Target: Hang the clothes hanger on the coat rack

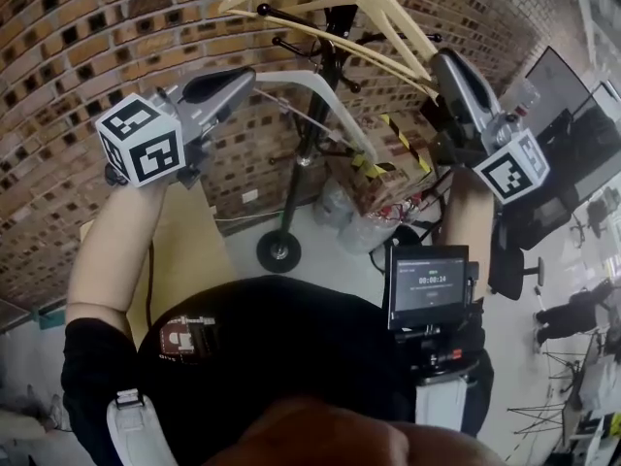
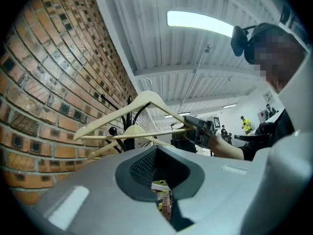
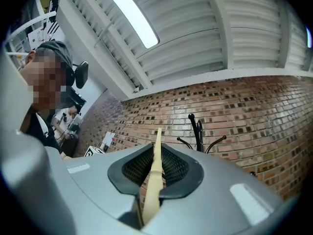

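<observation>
My right gripper [image 1: 434, 69] is shut on one end of a pale wooden clothes hanger [image 1: 393, 22], held high beside the top of the black coat rack [image 1: 310, 134]. In the right gripper view the hanger's arm [image 3: 156, 160] runs out between the jaws of this gripper [image 3: 155, 180], with the rack's pegs [image 3: 198, 131] beyond. The left gripper view shows that hanger [image 2: 117, 112] and the right gripper [image 2: 198, 126] at its end. A second, whitish hanger [image 1: 291, 78] [image 2: 131, 130] hangs at the rack. My left gripper [image 1: 243, 76] [image 2: 164, 180] is next to its end, jaws close together with nothing between them.
A brick wall [image 1: 116, 37] stands behind the rack. Its round base [image 1: 278, 250] is on the floor beside taped boxes and plastic bottles [image 1: 378, 178]. A small screen [image 1: 427, 284] sits at my chest. Desks and chairs [image 1: 543, 212] are to the right, and people [image 2: 243, 124] stand far off.
</observation>
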